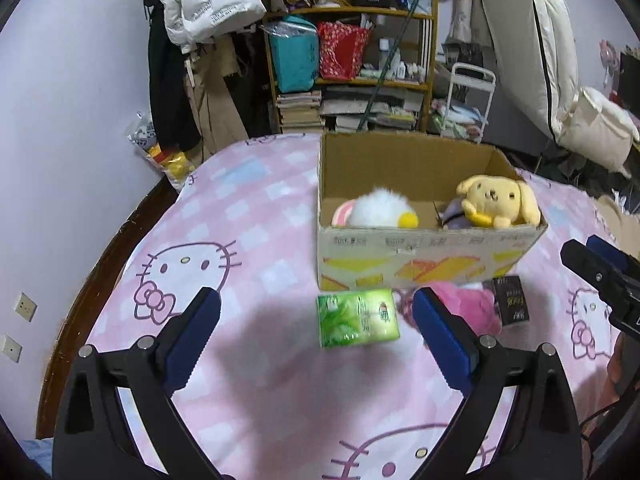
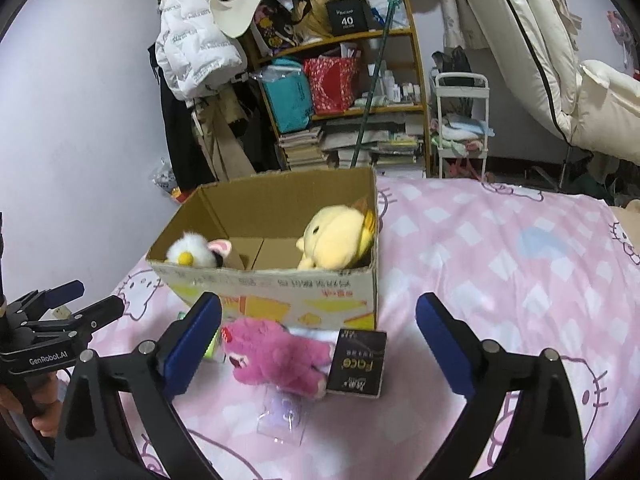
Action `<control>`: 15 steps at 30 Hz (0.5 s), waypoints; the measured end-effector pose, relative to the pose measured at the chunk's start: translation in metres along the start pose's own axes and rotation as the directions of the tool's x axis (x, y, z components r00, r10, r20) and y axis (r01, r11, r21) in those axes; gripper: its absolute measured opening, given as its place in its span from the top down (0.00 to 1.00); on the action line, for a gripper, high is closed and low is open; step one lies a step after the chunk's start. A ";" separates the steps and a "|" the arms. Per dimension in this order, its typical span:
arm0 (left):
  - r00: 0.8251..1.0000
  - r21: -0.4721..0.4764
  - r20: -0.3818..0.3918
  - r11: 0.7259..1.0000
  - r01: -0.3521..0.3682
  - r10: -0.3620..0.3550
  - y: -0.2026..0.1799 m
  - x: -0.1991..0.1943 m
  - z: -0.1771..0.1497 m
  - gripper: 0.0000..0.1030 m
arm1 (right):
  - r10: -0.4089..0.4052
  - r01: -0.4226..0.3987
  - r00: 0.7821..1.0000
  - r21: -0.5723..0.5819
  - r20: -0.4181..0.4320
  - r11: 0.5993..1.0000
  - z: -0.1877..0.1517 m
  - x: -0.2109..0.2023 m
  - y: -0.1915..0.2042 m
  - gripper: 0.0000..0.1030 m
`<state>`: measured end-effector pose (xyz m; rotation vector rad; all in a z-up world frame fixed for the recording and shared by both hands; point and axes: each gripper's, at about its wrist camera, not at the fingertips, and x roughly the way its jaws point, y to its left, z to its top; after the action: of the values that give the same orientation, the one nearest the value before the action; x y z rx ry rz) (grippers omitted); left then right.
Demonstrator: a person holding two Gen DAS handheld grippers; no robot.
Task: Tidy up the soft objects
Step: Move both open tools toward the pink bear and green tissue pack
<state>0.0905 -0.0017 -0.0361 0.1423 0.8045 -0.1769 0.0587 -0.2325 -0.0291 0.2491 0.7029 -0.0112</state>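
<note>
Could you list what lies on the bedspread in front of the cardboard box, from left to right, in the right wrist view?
Green tissue pack, mostly hidden behind the claw finger → pink plush toy → black packet. A clear plastic piece lies nearer the camera, below the plush, so it is left out of the order.

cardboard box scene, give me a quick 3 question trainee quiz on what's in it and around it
1. True or false: the yellow dog plush lies inside the cardboard box.
2. Which soft toy is outside the box, on the bedsheet? A) white fluffy plush B) pink bear plush C) yellow dog plush
3. Fill in: the left gripper is open and aimed at the ____ tissue pack.

Key: 1 true; 2 B; 3 green. The right gripper is open too, with the black packet beside the bear.
</note>
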 end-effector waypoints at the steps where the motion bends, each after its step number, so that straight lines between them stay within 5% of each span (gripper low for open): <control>1: 1.000 0.008 -0.008 1.000 0.002 -0.002 -0.001 0.000 -0.002 0.07 | -0.001 0.001 1.000 0.001 -0.011 1.000 -0.002 0.001 0.001 0.01; 15: 0.991 0.042 -0.129 0.998 0.045 -0.039 -0.007 0.035 -0.006 0.07 | -0.013 0.022 0.975 0.037 -0.221 0.999 -0.026 0.032 0.004 0.01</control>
<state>0.1089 -0.0110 -0.0656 0.1803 0.9321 -0.2275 0.0668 -0.2201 -0.0683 0.2842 0.9266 -0.0141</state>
